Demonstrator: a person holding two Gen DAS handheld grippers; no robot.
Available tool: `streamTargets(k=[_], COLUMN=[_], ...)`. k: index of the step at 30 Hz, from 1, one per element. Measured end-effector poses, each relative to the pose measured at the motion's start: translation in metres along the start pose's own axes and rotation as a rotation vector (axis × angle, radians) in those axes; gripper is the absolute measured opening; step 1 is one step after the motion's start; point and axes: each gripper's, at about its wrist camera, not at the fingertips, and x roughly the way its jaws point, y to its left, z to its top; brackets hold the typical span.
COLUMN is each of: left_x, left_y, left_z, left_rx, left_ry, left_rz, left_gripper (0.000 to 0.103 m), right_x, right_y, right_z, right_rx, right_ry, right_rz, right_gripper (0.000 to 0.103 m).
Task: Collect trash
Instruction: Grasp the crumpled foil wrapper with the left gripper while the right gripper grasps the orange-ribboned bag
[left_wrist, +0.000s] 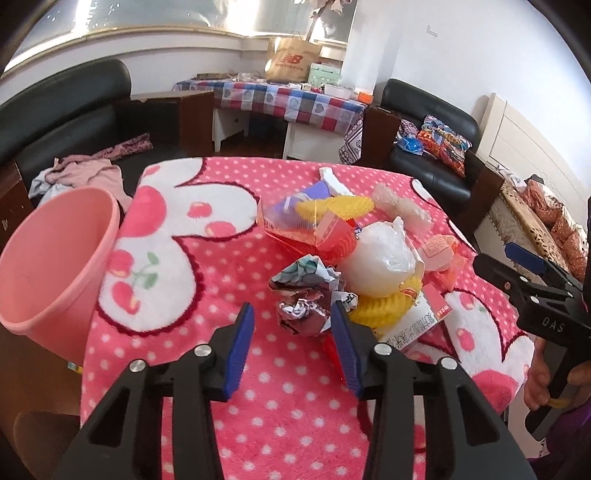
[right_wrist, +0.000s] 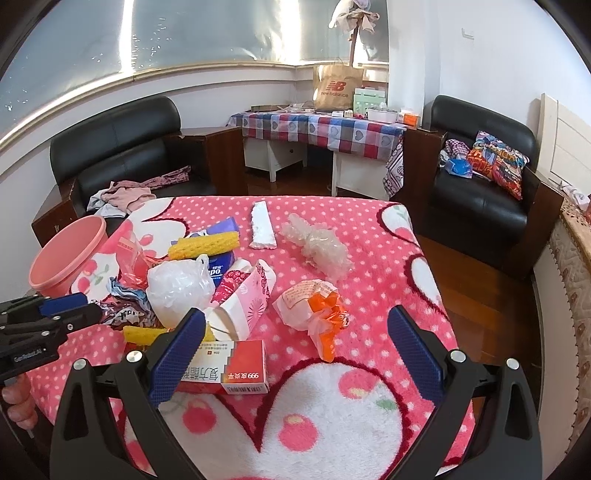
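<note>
The left gripper (left_wrist: 291, 334) stands half open around the crumpled paper ball (left_wrist: 308, 295) on the tabletop (left_wrist: 258, 387), not pressing it. The right gripper (right_wrist: 295, 354) hovers wide open. The springy ball may slip out before the pink bin (left_wrist: 55, 266)

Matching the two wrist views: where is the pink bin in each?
Left wrist: pink bin at the left edge, large, mouth open toward the camera, beside the blanket.
Right wrist: pink bin at mid-left, smaller, beyond the trash pile.
Shared landmark: the brown paper bag on the checked table at the back.
</note>
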Motion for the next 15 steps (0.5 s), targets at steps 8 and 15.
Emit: streamTargets(k=[8, 15], left_x=[0.005, -0.01], left_y=[0.004, 0.001], left_z=[-0.001, -0.002], left_rx=[-0.019, 0.026], left_ry=[0.01, -0.023], left_rz=[-0.052, -0.078], left_gripper=[0.016, 0.015], right_x=[0.003, 0.012], right_y=[-0.002, -0.018], right_z=[-0.001, 0.002], right_rx=[0.016, 0.068], right_ry=[0.004, 0.02], right_rz=[0.007, 0.006], right_gripper=[0.099, 0.095])
